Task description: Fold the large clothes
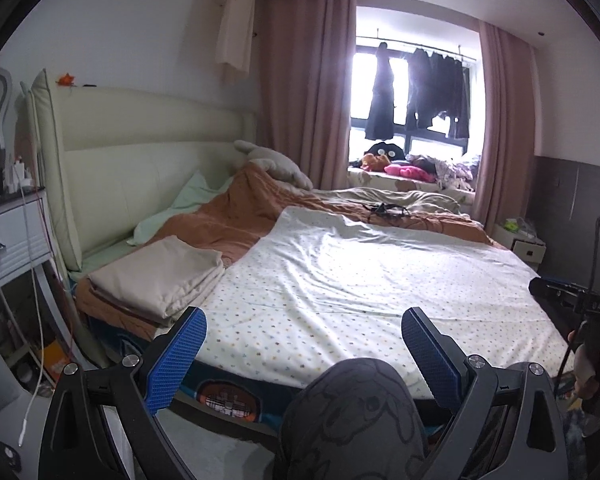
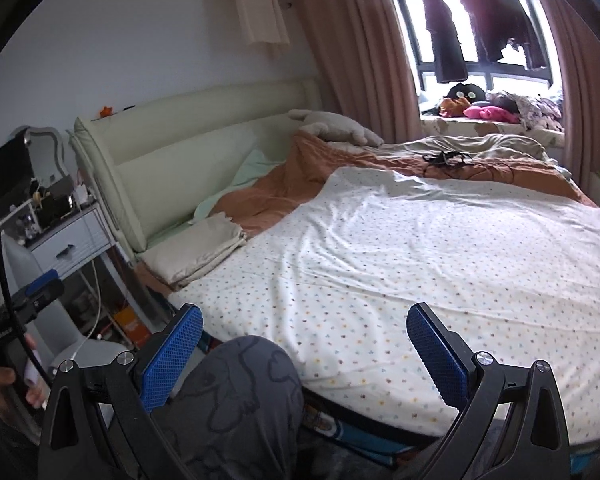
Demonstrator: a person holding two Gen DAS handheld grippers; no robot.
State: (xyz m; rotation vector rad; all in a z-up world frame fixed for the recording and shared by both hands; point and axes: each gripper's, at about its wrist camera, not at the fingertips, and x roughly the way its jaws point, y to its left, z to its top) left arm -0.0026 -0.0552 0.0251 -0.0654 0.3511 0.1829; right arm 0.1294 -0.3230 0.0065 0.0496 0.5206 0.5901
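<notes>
A large white sheet with small coloured dots (image 1: 364, 276) lies spread flat over the bed; it also shows in the right wrist view (image 2: 440, 256). A folded beige cloth (image 1: 160, 276) lies on the bed's left side by the headboard, also in the right wrist view (image 2: 200, 252). My left gripper (image 1: 304, 332) is open and empty, held above the bed's near edge. My right gripper (image 2: 304, 328) is open and empty, also short of the near edge. The person's knee in grey patterned trousers (image 1: 356, 416) sits between the left fingers.
An orange-brown duvet (image 1: 236, 216) and a grey plush toy (image 1: 276, 164) lie at the bed's far side, with black cables (image 1: 384, 209) on it. A white nightstand (image 1: 12, 232) stands at the left. Dark clothes (image 1: 420, 92) hang at the window. The other gripper shows at the right edge (image 1: 580, 304).
</notes>
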